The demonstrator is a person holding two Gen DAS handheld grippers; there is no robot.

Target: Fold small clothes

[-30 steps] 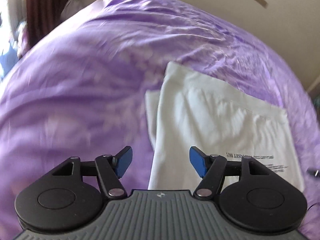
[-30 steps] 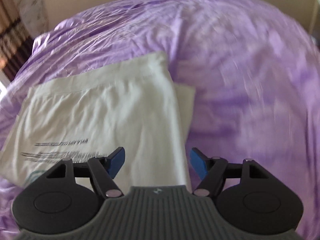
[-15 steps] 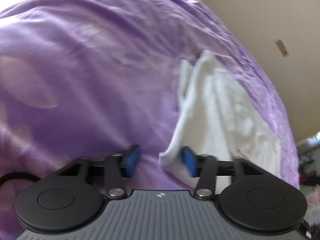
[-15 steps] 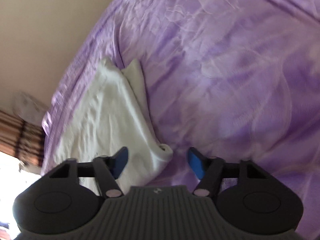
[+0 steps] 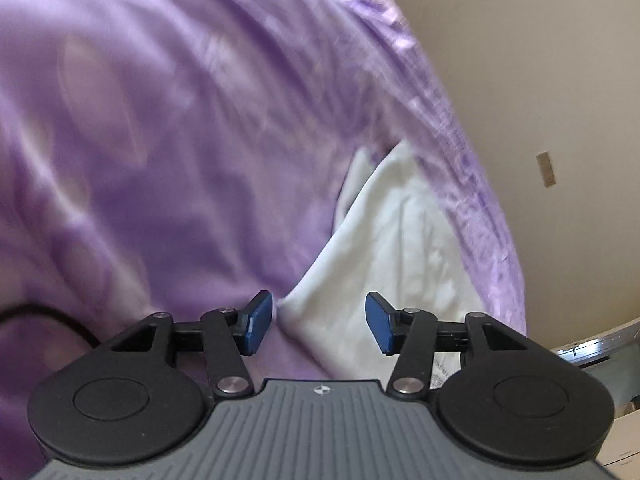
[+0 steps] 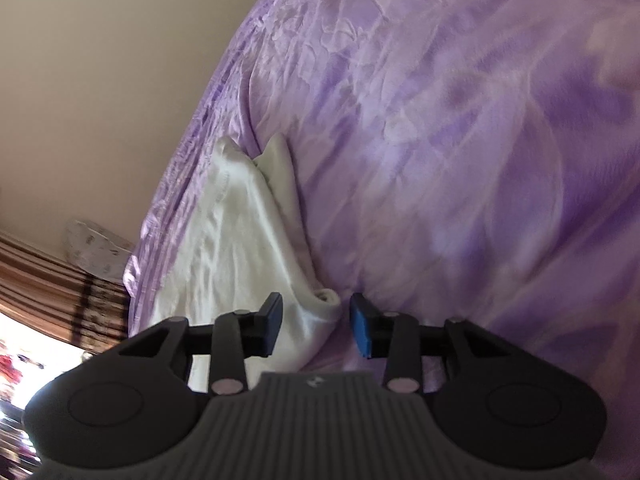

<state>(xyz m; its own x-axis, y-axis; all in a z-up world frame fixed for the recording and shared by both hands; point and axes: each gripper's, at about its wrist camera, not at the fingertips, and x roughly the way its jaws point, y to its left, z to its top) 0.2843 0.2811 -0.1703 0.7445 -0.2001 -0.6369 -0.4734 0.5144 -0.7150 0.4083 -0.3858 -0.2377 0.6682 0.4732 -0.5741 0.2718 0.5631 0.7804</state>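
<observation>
A bed with a glossy, wrinkled purple cover (image 5: 168, 128) fills both views, with a plain beige wall (image 6: 100, 80) behind it. The left tongs (image 5: 320, 322) are spread, having just opened further, and one corner of the white garment (image 5: 400, 240) lies between their blue pads without being pressed. The right tongs (image 6: 316, 322) have just been closing; a rolled hem corner of the same garment (image 6: 240, 240) sits between the pads, not yet pinched as far as I can see. The cloth runs from each pair of tongs toward 12 o'clock, to the edge of the bed. It looks light, soft and limp, so it will sag; the thick hemmed corners seem the best hold.
</observation>
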